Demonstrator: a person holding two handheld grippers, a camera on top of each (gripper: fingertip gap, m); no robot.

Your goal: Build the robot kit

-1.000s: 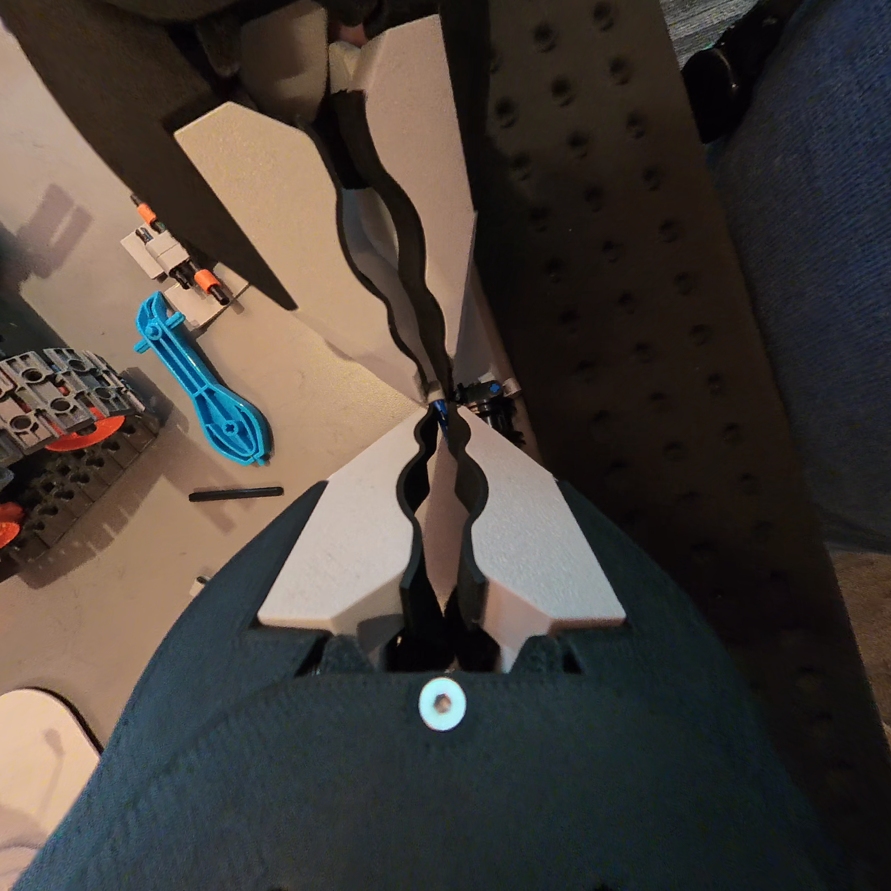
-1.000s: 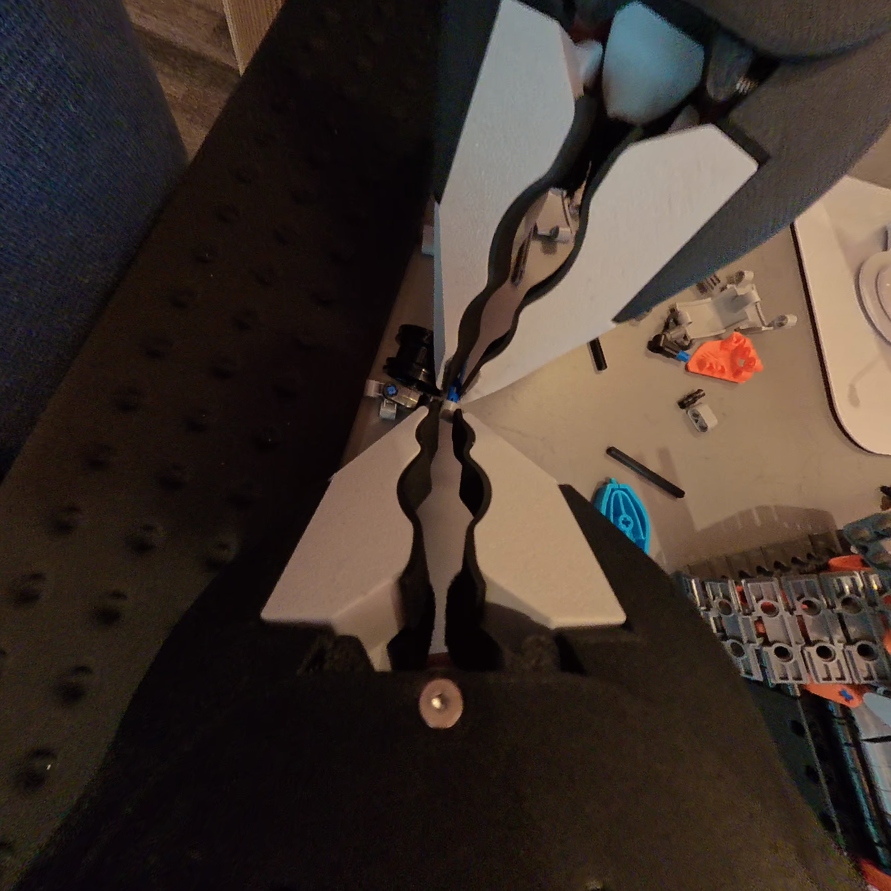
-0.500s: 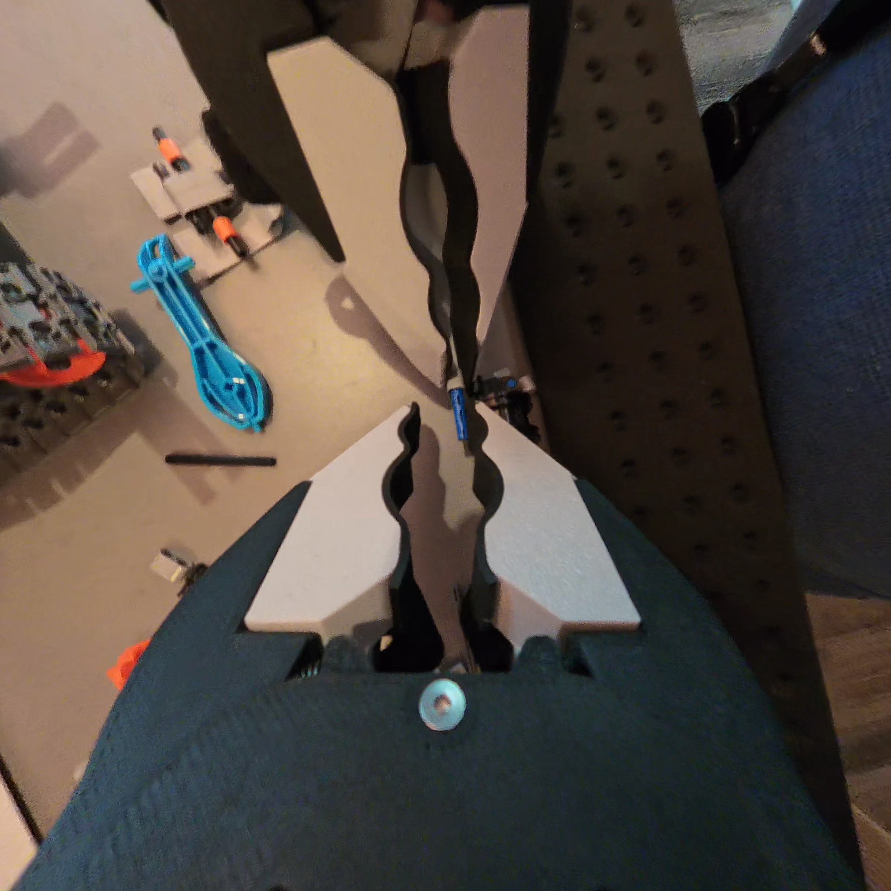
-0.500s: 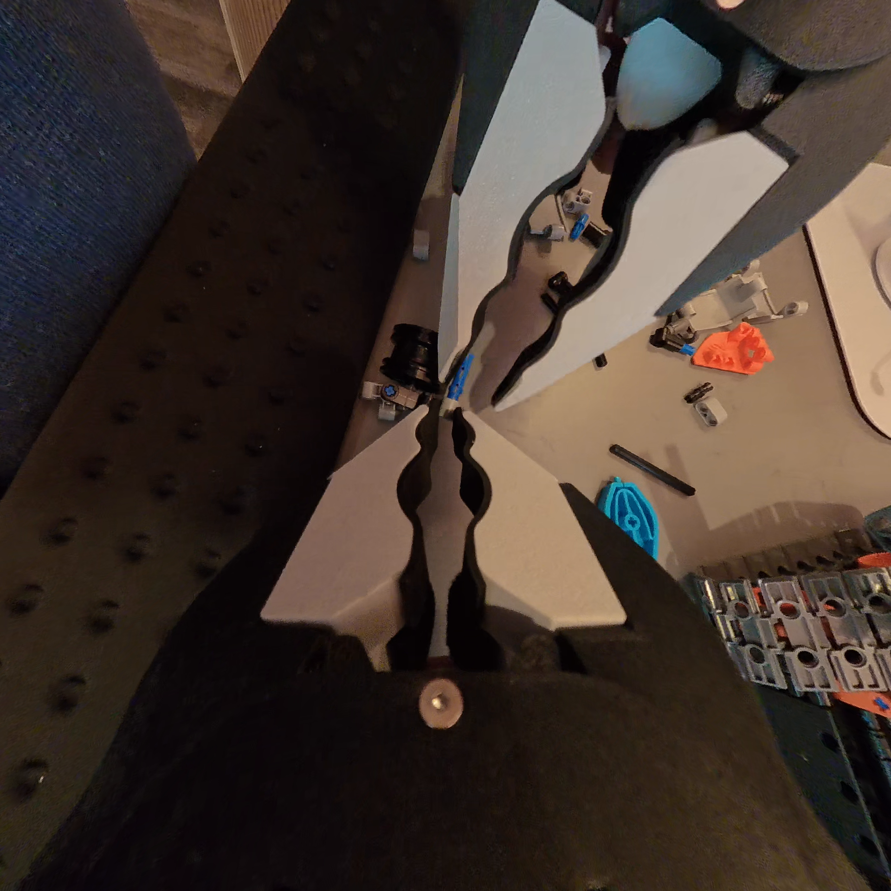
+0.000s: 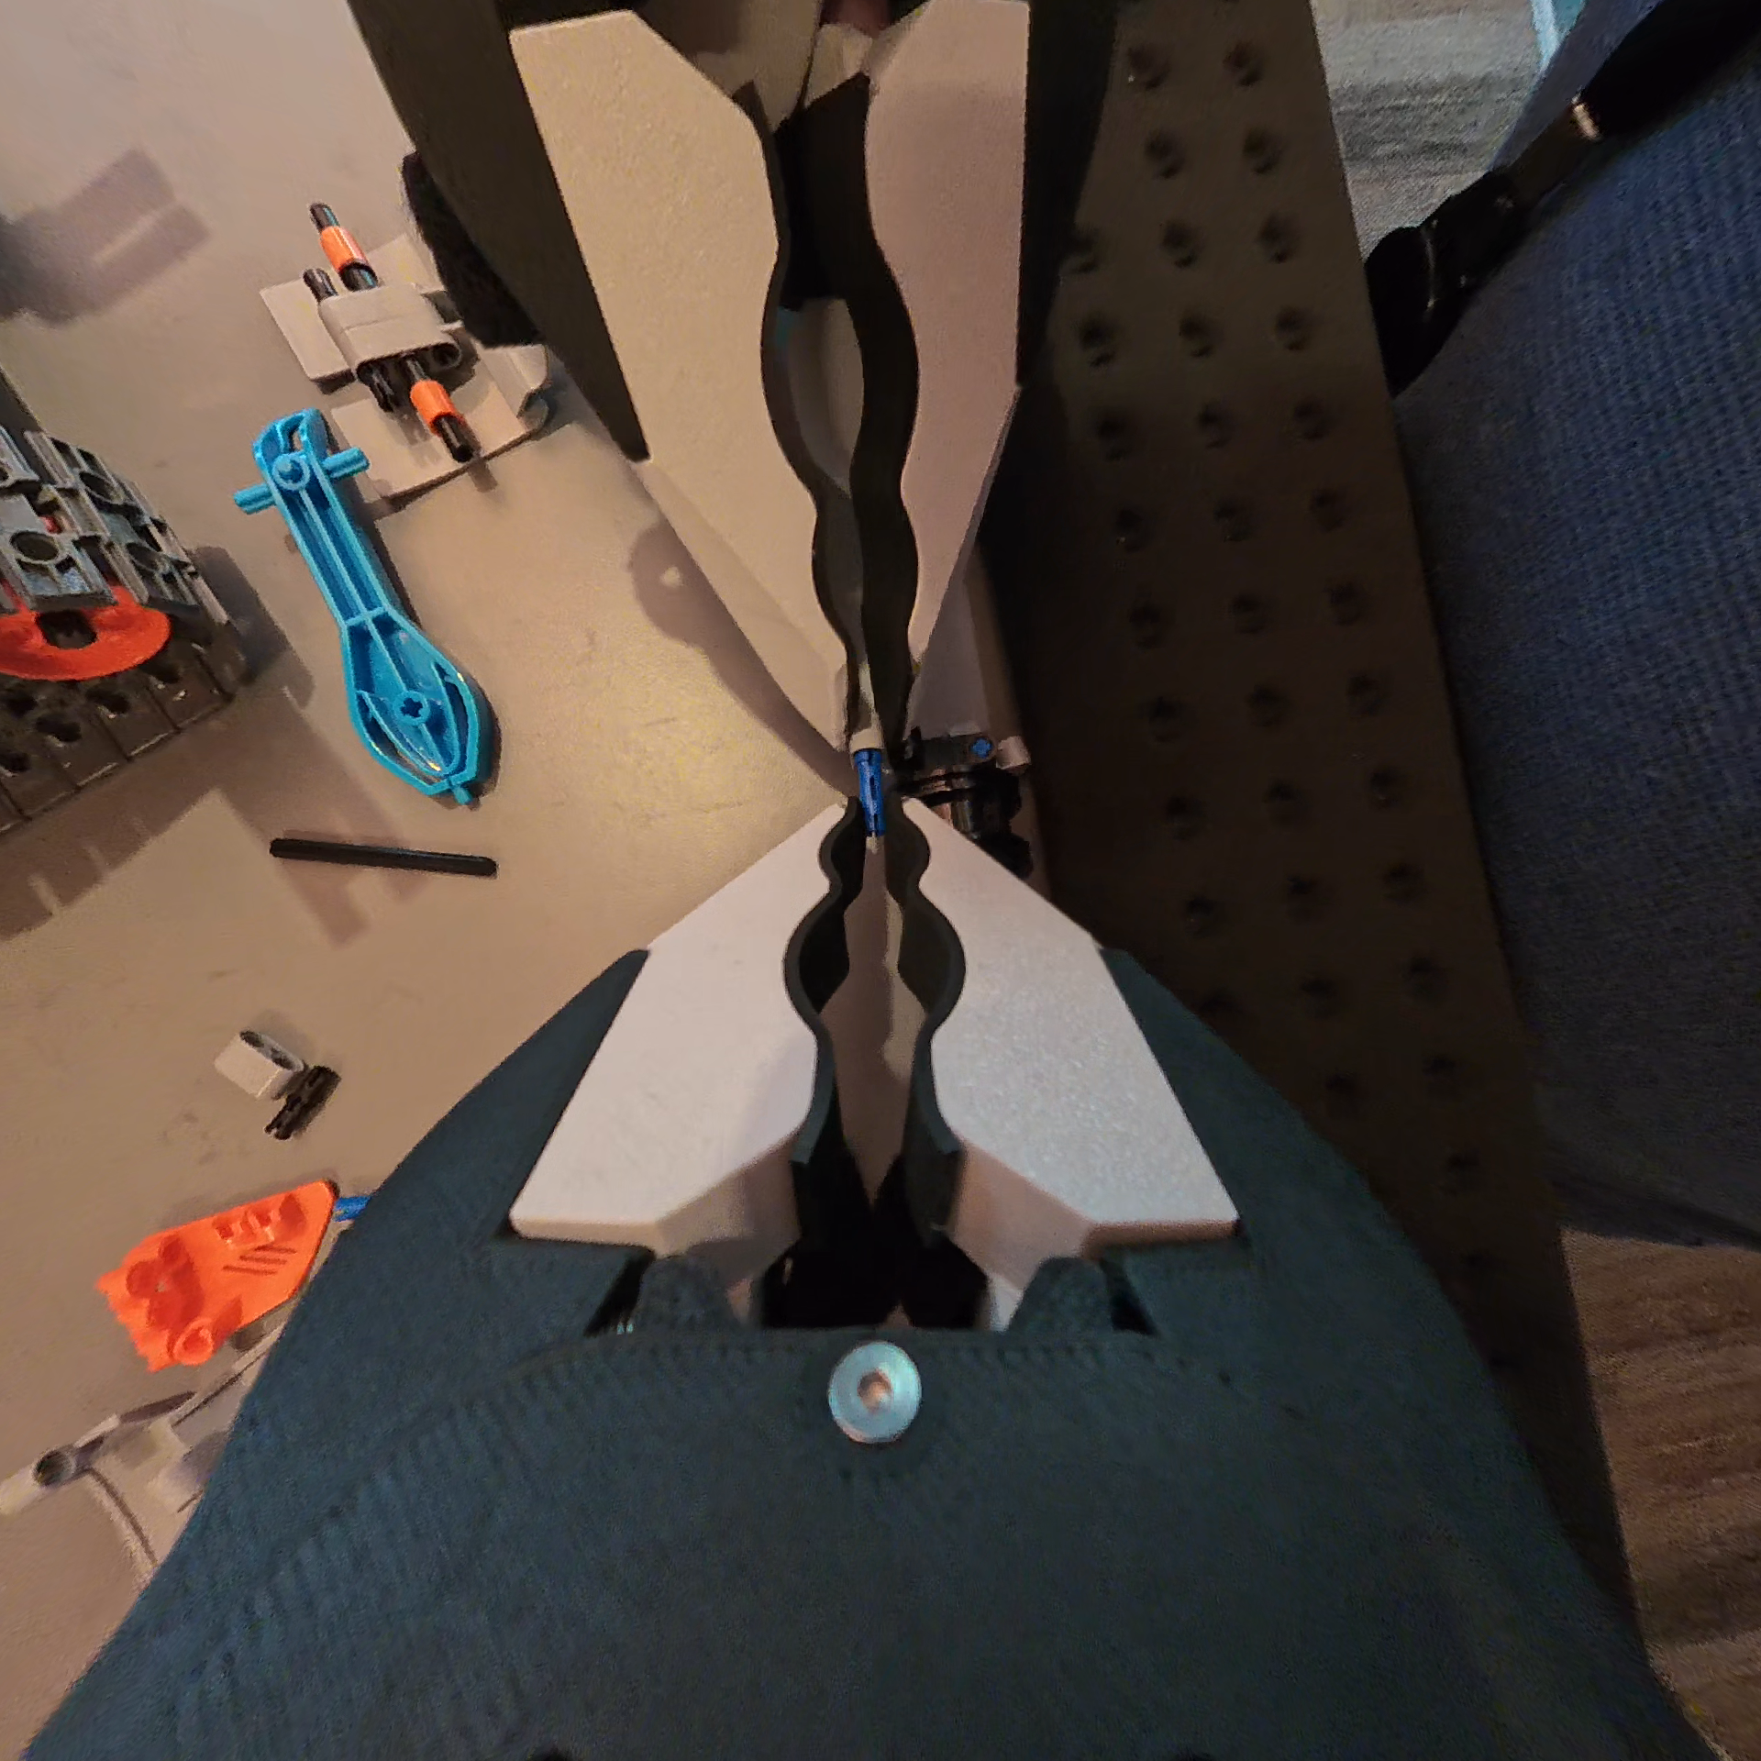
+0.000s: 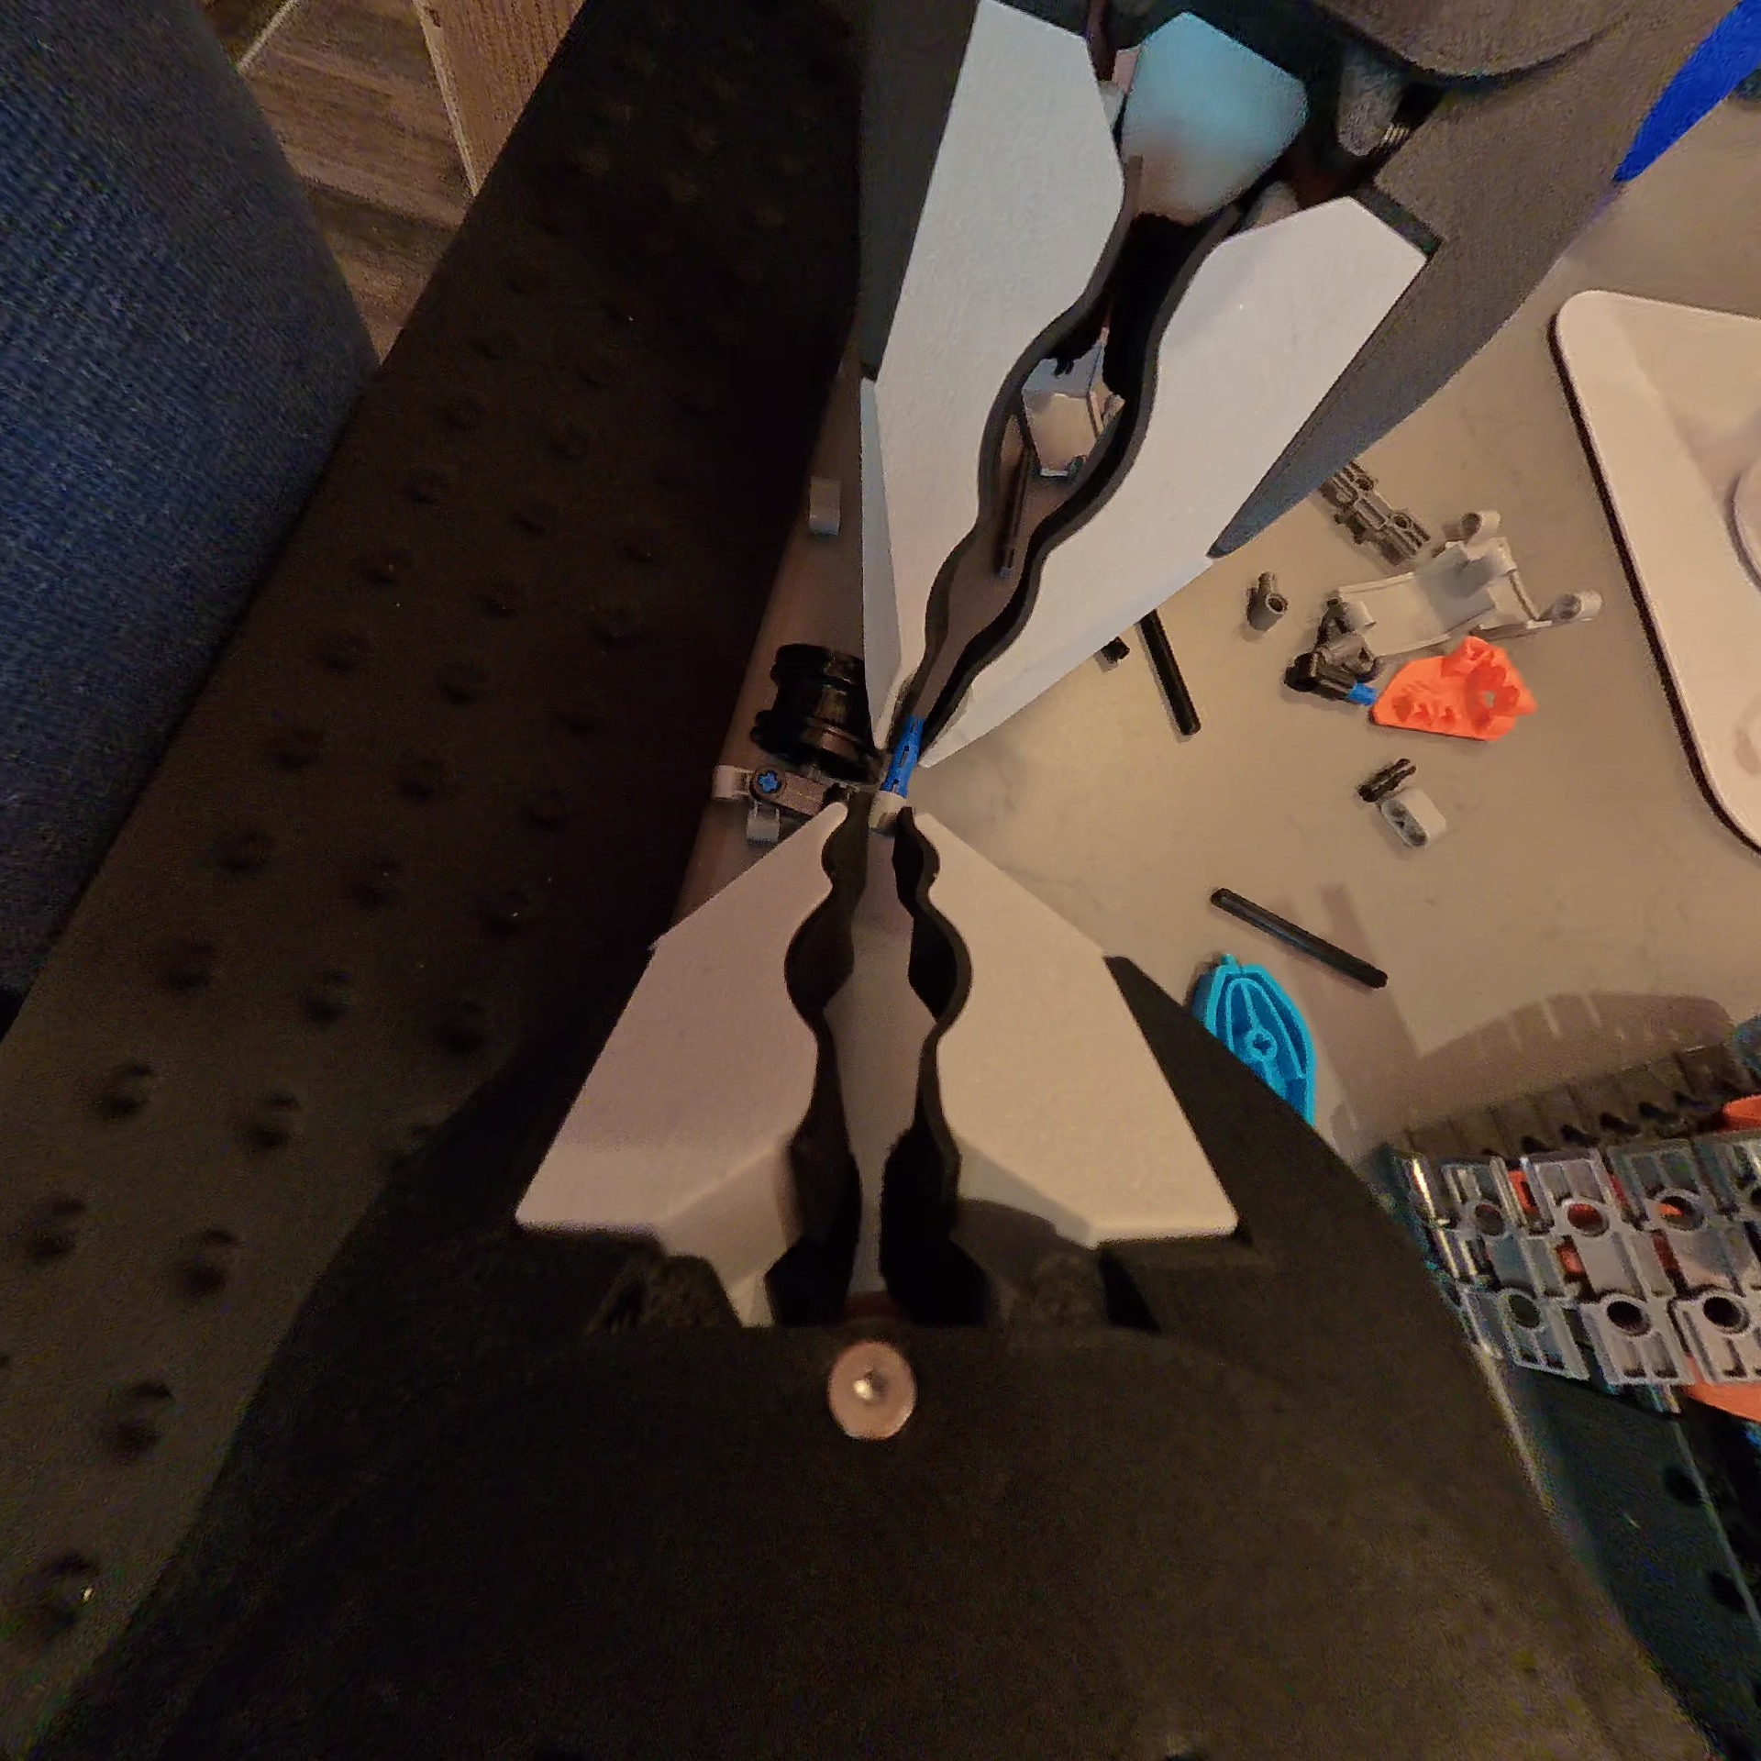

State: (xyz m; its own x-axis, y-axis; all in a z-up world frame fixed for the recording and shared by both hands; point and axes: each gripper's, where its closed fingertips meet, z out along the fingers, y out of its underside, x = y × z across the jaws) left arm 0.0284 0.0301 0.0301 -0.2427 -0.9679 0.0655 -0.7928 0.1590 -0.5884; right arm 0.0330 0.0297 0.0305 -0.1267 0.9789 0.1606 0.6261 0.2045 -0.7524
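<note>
My two grippers meet tip to tip above a grey table. In the left wrist view my left gripper (image 5: 871, 821) is shut on the near end of a small blue pin (image 5: 868, 779). The right gripper comes in from the top and pinches a small light grey piece (image 5: 862, 739) on the pin's far end. In the right wrist view my right gripper (image 6: 879, 818) is shut on that light grey piece (image 6: 885, 816). The blue pin (image 6: 903, 751) sticks out of the piece into the left gripper's closed tips. A black wheel hub (image 6: 810, 710) lies just left of the tips.
A black perforated board (image 5: 1239, 667) and blue fabric (image 5: 1620, 667) run along one side. On the table lie a blue lever tool (image 5: 381, 619), a black axle (image 5: 381, 855), an orange piece (image 5: 219, 1267), a grey tracked assembly (image 6: 1601, 1258) and a white tray (image 6: 1677, 534). My left and right fingertips are right by each other. The black axle (image 5: 381, 855) is about equally far from each gripper, around 11 centimeters. The right camera catches it too, in the right wrist view (image 6: 1302, 938).
One second ago both grippers were shut tip to tip. Half a second ago my left jaws stood apart, off the blue pin. Now they are closed on the pin again.
</note>
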